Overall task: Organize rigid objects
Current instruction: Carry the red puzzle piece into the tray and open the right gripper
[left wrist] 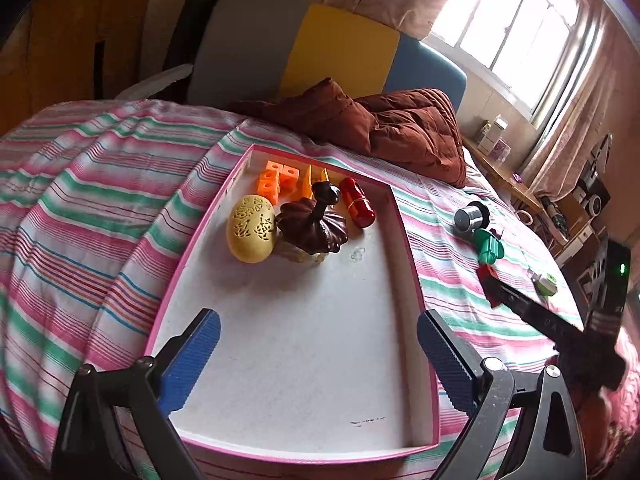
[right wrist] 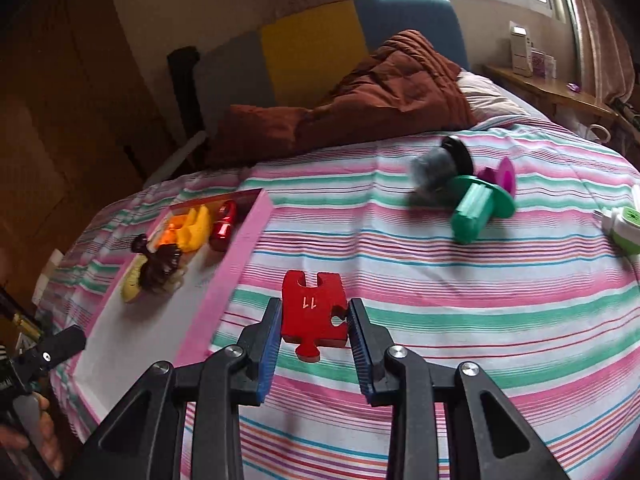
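Right tongs pinch a red puzzle piece above the striped bed, just right of the pink tray. Left tongs gape empty over the tray. Thin grip risks dropping the piece short.

A red puzzle piece marked 11 is clamped between the blue pads of the right gripper, above a striped bedsheet. To the left, a pink-rimmed tray is seen, in which a yellow egg shape, a dark brown figure, orange blocks and a red cylinder are gathered. Farther right on the sheet, a green piece lies touching a blurred grey-and-black cylinder. A brown quilt is piled behind.
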The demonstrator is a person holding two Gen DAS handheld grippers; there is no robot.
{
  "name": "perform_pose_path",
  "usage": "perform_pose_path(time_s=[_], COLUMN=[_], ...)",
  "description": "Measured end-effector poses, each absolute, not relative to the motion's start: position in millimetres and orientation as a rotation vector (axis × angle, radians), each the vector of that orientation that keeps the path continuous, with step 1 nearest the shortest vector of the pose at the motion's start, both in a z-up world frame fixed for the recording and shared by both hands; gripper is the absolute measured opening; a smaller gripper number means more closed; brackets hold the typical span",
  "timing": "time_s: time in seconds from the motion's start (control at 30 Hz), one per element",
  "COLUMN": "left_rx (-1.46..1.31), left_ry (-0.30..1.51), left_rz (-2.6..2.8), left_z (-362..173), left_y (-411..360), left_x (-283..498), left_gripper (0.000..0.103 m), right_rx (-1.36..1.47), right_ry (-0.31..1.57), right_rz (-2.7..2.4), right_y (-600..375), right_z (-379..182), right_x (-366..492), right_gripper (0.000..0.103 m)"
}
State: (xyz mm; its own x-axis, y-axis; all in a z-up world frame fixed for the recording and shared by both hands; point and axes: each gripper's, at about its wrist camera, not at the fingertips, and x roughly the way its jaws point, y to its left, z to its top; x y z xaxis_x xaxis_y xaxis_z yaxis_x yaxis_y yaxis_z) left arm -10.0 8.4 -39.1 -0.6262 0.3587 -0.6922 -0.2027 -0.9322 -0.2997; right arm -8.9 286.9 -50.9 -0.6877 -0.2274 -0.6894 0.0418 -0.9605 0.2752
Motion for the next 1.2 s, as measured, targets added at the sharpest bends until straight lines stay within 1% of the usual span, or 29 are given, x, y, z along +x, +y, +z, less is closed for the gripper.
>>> perform_pose_path(time_s=[0.17,0.33,0.53,0.77,0.87,1.0,1.2], left_rx=[-1.11,-1.101,-1.096,-1.112,-1.116,-1.112,-1.11], left_ry=[-0.253,-0.256,-0.302,-0.363,-0.364,-0.365,-0.348], left_rz=[2.594,2.613,2.645,2.661,2.662,2.664,2.652], left_z=[-35,-34,-33,-37,-38,-39,-39], left_y=[3,-6,-22,-34,-35,-35,-29], left_x=[1,5,9,7,8,9,11], left_gripper=[0.1,0.1,0.101,0.101,0.101,0.101,0.101], right_rx=[1.172,1.206,1.276,1.331,1.331,1.273,1.248], right_ry=[-0.368,-0.281,-0.249,-0.129,-0.148,-0.251,-0.263], right_rz=[-2.61,-2.573,-2.58,-2.632,-2.638,-2.627,-2.649], right_y=[239,200,182,172,174,186,202], right_z=[-45,-45,-56,-68,-68,-58,-51], right_x=[-34,-58,-82,-102,-101,-84,-56], right_gripper=[0.032,0.032,0.032,0.032,0.034,0.036,0.036])
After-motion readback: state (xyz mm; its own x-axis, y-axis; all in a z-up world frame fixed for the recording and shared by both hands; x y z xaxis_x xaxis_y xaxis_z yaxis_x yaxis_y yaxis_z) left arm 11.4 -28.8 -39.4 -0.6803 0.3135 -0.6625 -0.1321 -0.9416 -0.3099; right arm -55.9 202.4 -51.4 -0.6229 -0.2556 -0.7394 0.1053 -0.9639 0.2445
